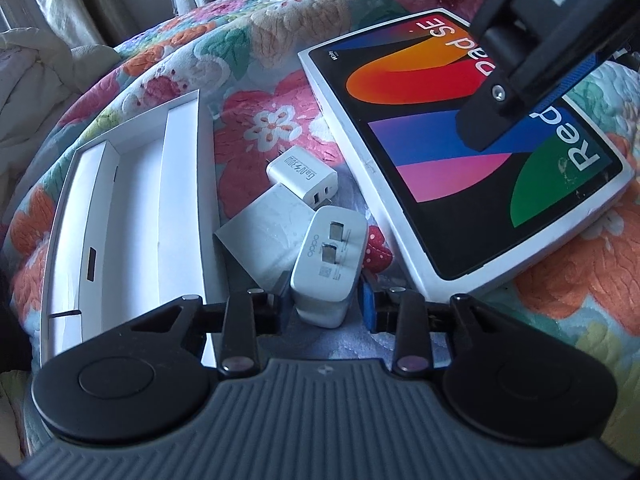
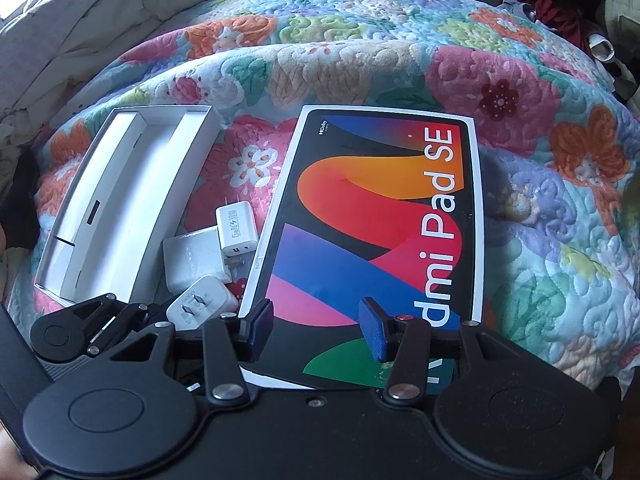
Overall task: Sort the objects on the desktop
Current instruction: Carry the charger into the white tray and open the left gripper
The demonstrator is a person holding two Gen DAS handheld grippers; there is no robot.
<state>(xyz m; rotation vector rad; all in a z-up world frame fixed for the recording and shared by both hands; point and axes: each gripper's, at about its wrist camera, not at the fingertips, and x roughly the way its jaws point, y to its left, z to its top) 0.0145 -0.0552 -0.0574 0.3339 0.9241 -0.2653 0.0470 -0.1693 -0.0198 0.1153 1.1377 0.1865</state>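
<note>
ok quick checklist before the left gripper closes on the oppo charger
1. OPPO charger sits between the left gripper fingers: ok.
2. Left gripper open wider than the charger: ok.
3. Pads touching the charger: cannot tell.
4. Square white adapter beside it, out of the fingers' way: cannot tell, it lies very close.
5. White box tray open to receive it: ok.
6. Right gripper open, holding nothing, over the Redmi Pad SE box: ok.

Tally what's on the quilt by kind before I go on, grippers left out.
White chargers: 3 (oppo charger, GaN charger, plain square charger)
Open white box trays: 1 (box tray)
Redmi Pad SE box lids: 1 (box lid)
Total: 5
</note>
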